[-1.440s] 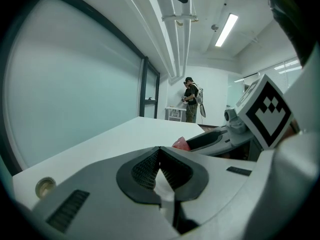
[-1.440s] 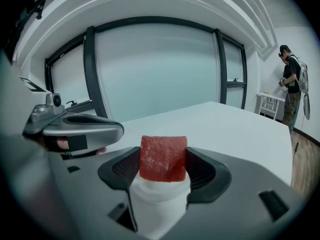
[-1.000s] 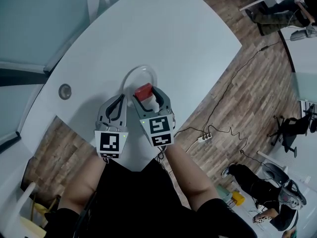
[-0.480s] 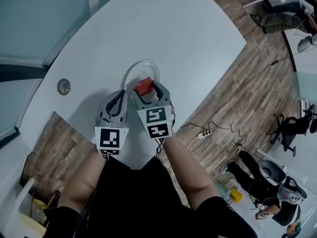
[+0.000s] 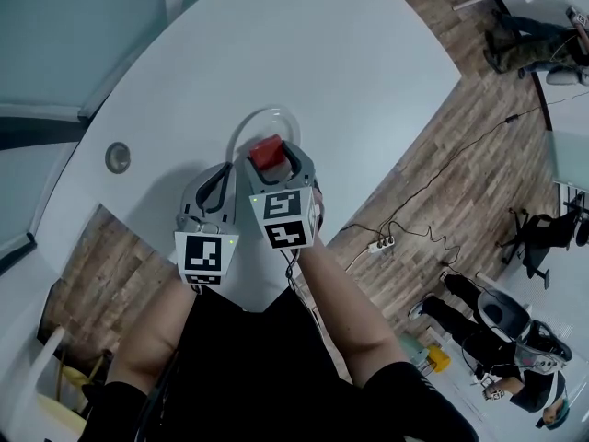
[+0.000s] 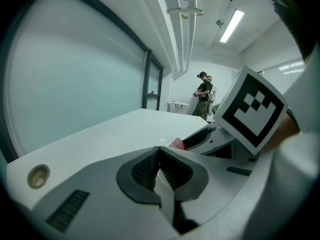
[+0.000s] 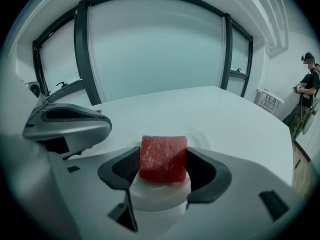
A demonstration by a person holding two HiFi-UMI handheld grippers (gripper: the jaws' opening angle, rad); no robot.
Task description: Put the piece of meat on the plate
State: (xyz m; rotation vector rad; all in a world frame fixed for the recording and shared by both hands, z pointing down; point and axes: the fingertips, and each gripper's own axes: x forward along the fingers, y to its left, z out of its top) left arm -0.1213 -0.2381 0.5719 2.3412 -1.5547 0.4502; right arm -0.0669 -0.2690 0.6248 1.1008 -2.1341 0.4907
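Firmly, the right tongs clamp the meat between them.

left gripper: grey moulded shell, black ribbed pads, white marker cube with black squares | right gripper: same grey shell, black pads, same cube, small green light | person: black clothing

L hand-held gripper: 2 jaws pressed together, nothing btwn, over white table; piece of meat just beyond.
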